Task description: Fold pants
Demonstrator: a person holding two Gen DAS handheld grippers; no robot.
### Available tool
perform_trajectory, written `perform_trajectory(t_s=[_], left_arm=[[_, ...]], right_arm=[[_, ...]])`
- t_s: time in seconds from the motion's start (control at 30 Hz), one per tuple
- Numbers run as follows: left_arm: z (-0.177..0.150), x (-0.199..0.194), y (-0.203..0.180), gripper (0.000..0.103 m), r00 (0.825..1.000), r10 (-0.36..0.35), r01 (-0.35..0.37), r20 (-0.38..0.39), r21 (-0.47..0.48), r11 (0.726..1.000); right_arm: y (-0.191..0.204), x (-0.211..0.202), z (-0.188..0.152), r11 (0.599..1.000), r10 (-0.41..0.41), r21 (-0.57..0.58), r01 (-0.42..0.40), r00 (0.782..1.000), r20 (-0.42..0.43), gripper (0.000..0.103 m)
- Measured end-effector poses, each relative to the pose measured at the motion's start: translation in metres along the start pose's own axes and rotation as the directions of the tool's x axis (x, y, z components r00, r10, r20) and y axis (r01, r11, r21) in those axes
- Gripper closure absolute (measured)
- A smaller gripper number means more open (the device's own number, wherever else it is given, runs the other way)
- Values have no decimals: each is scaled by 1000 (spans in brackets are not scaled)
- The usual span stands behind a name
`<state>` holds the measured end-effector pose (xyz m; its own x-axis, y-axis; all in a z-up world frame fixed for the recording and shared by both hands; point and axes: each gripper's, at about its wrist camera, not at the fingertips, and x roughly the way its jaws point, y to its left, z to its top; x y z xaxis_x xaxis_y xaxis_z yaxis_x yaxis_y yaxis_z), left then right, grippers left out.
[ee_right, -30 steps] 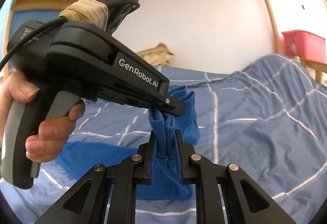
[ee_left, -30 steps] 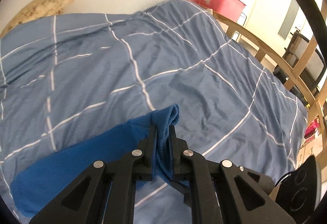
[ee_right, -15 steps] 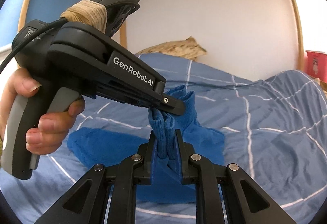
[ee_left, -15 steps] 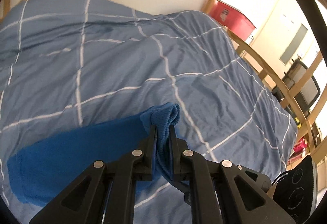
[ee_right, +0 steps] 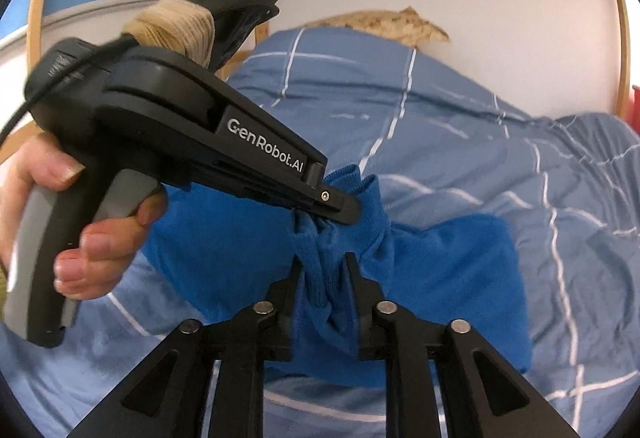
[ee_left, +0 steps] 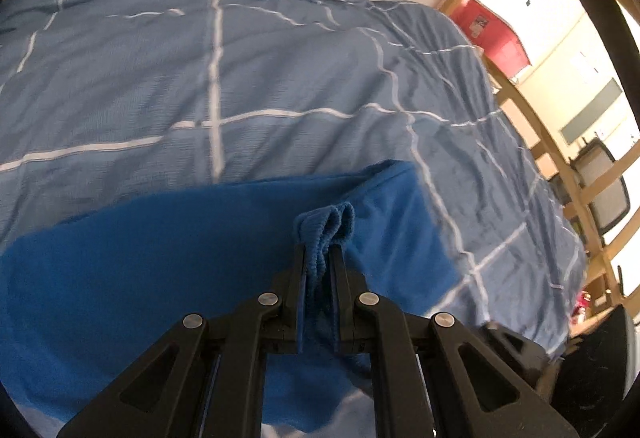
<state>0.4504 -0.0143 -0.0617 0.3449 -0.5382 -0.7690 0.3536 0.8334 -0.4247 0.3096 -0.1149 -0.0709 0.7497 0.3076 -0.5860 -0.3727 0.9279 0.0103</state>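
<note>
Bright blue pants (ee_left: 160, 262) lie spread on the checked blue duvet (ee_left: 200, 70). My left gripper (ee_left: 318, 252) is shut on a bunched ribbed cuff of the pants, which sticks up between its fingers. In the right wrist view the pants (ee_right: 460, 278) drape below my right gripper (ee_right: 322, 262), which is shut on another ribbed cuff. The left gripper (ee_right: 340, 208) also shows there, held by a hand, its tip clamping the cloth just above my right fingertips. Both cuffs are held close together above the lying fabric.
A tan patterned pillow (ee_right: 384, 24) lies at the bed's head by the white wall. A wooden bed frame (ee_left: 560, 142) runs along the right. A red storage box (ee_left: 496, 34) and a mesh office chair (ee_left: 604, 190) stand beyond it.
Both grippers have carried the cuffs forward over the pants and lower. More blue cloth now lies under and ahead of them. The grips have not changed.
</note>
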Motion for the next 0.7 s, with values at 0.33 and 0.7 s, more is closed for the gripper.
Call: perform_trajectory(t_s=[0.33, 0.7], left_arm=[[-5, -3, 21, 74, 969, 247, -247, 2, -31, 969], [-60, -59, -60, 50, 898, 369, -408, 239, 140, 902]], right_arm=[[-52, -18, -18, 938, -162, 302, 170, 985, -52, 54], [-136, -53, -48, 795, -212, 585, 161, 977, 19, 45]])
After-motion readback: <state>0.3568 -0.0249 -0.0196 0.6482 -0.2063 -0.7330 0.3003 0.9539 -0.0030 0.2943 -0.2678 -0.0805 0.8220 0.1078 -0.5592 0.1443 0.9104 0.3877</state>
